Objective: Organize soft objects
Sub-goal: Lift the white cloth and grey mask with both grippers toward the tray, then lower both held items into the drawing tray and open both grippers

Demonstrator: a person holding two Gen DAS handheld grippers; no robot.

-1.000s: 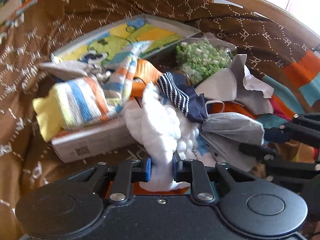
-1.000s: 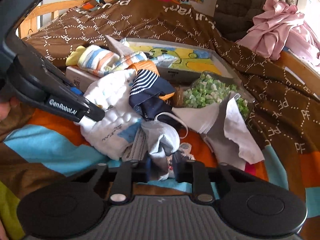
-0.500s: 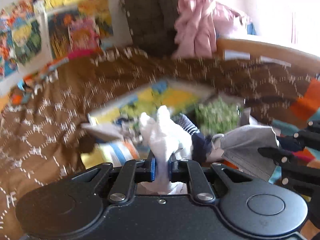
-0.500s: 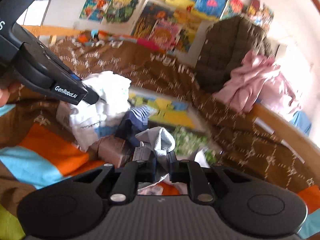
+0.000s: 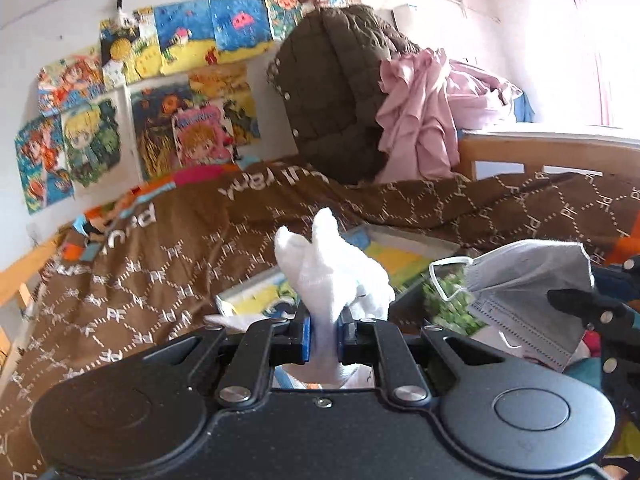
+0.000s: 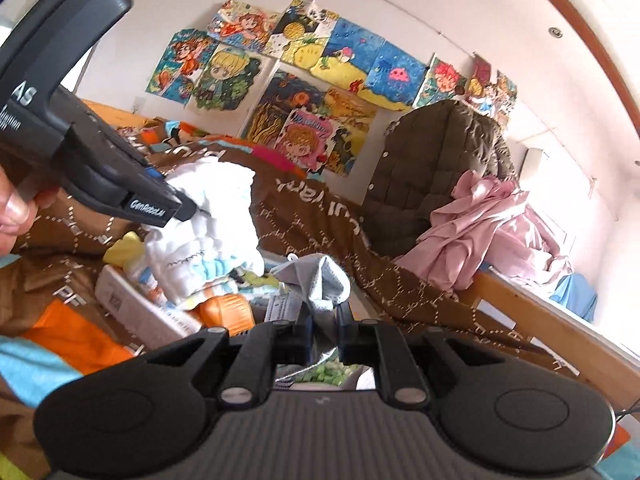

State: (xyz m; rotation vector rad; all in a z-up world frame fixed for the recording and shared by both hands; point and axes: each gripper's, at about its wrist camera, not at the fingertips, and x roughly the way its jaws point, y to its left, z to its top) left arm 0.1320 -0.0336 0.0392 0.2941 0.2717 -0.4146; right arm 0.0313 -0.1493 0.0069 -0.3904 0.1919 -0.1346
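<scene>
Left gripper (image 5: 323, 334) jaws pinched on a white quilted cotton cloth (image 5: 334, 270); cloth bunches up above the blue-padded fingertips and a short tail hangs below them. In right wrist view the same white cloth (image 6: 208, 224) hangs clear of the heap under the left gripper (image 6: 191, 212), lower edge just above the pile. A person's hand (image 6: 16, 208) grips that tool's handle at far left.

Right gripper (image 6: 323, 330) jaws pressed onto a grey pleated face mask (image 6: 316, 280); mask rises above the fingertips. In left wrist view the grey mask (image 5: 528, 292) is seen at right with a white ear loop free at its left edge, held by the right gripper (image 5: 576, 304), well apart from the white cloth.

Below: brown patterned quilt (image 5: 152, 264), a flat white box (image 6: 140, 308) with a yellow-tipped striped sock (image 6: 126, 248) at its far end, an orange soft item (image 6: 226, 312), green-and-white bits (image 6: 328, 376) under the right jaws, a colourful picture tray (image 5: 384, 256) beyond the cloth.

Edges: wooden bed rail (image 6: 552, 320) to the right, dark quilted jacket (image 5: 336, 92) and pink garments (image 5: 428, 120) at the back wall. Open quilt surface lies to the left of the heap
</scene>
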